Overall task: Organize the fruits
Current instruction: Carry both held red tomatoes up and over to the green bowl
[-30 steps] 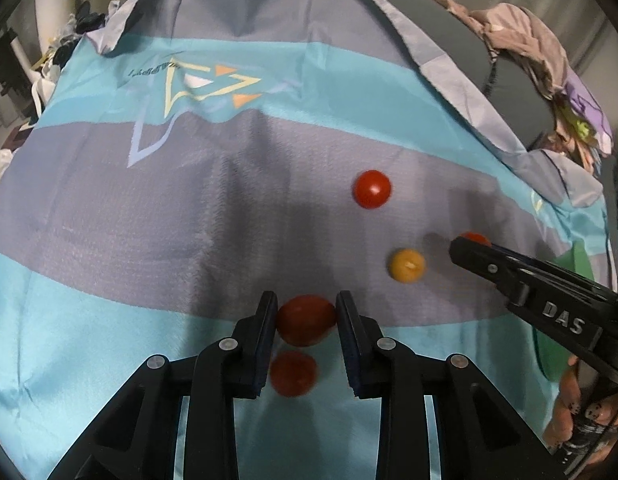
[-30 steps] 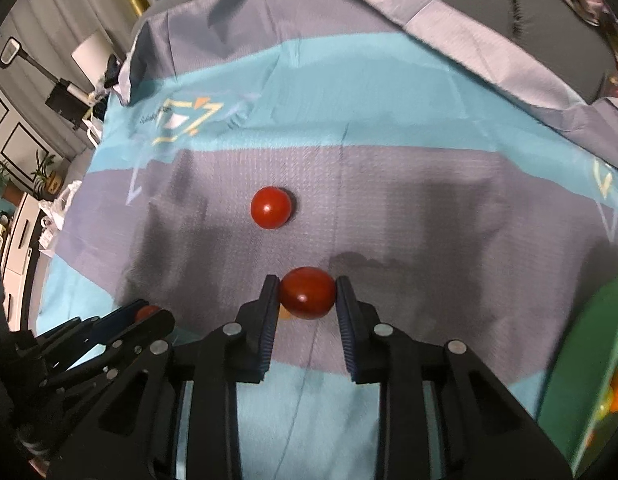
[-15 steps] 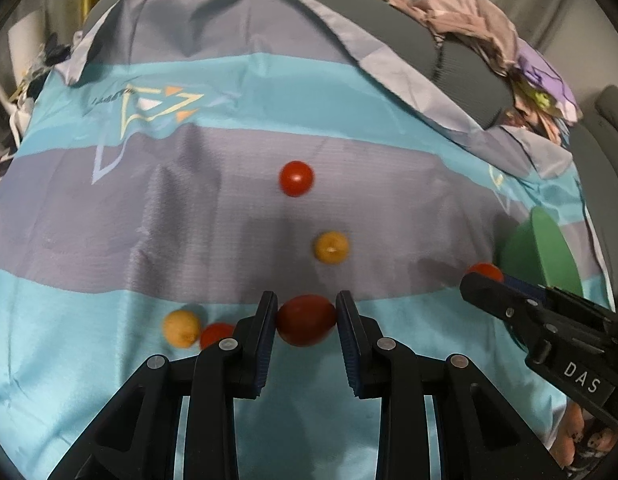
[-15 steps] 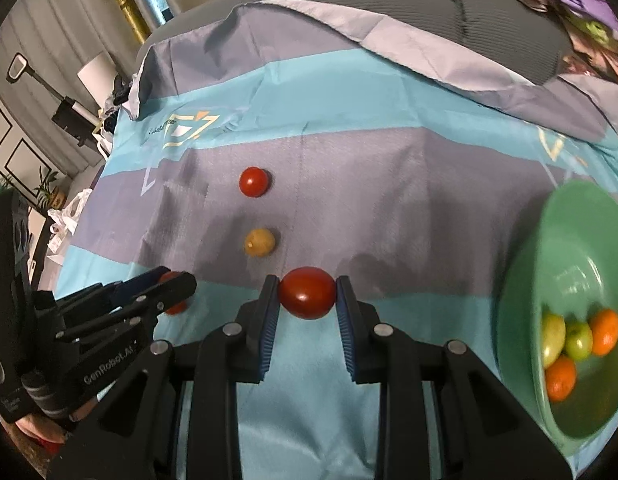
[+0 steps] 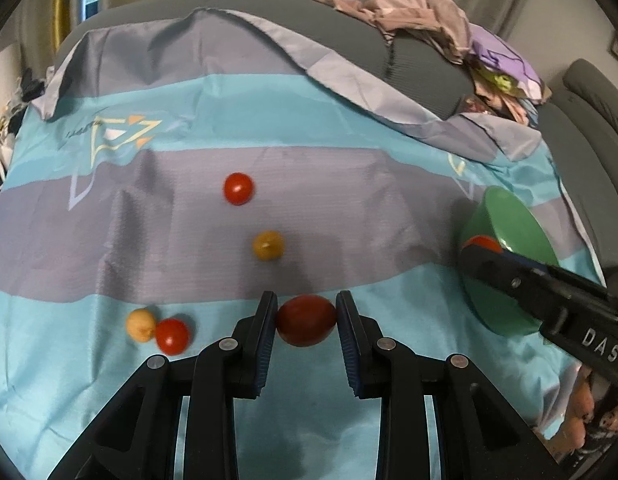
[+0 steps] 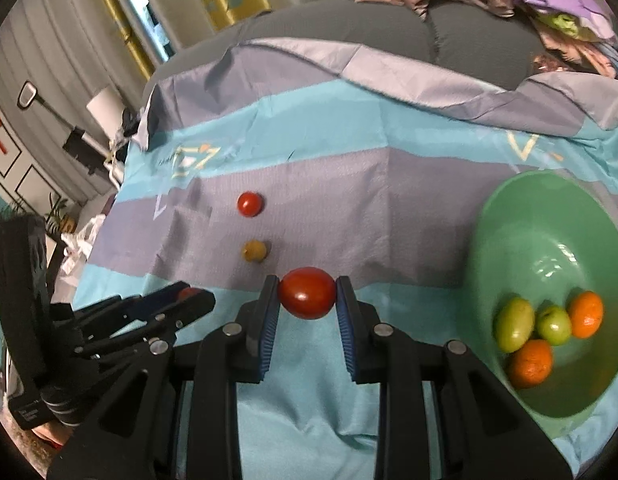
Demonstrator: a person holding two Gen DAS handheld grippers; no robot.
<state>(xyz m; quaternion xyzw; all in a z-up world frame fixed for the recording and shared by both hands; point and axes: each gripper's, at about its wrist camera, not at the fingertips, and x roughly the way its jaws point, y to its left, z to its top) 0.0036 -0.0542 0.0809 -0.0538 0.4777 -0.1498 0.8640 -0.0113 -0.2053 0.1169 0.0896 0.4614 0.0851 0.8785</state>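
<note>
A: What has the left hand-held gripper (image 5: 305, 320) got?
B: Its jaws are clamped on a dark red tomato (image 5: 305, 320), one pad on each side, held clear above the striped cloth (image 5: 109, 240).

A: And the right hand-held gripper (image 6: 307, 293)?
B: The same, closed on a second red tomato (image 6: 307, 293), pinched at its two ends. From the left wrist view you see that gripper side-on at the right edge, its tip just in front of the green bowl (image 5: 509, 216).

A: Where is the bowl from the right wrist view?
B: At the right, on the cloth. Its wall (image 6: 529, 216) is bare; at the bottom lie two orange fruits (image 6: 586, 314) (image 6: 530, 363) and two green ones (image 6: 514, 323) (image 6: 554, 325), all bunched together.

A: What is loose on the cloth?
B: A small red tomato (image 5: 238, 188) on the grey band, a yellow fruit (image 5: 268, 245) nearer below it, the two apart. At lower left of the left wrist view a pale yellow fruit (image 5: 140, 324) and another red tomato (image 5: 172, 336) sit touching on the turquoise band.

A: Anything behind?
B: A grey couch (image 5: 349, 32) under the cloth, with a heap of clothes (image 5: 429, 12) on its back
</note>
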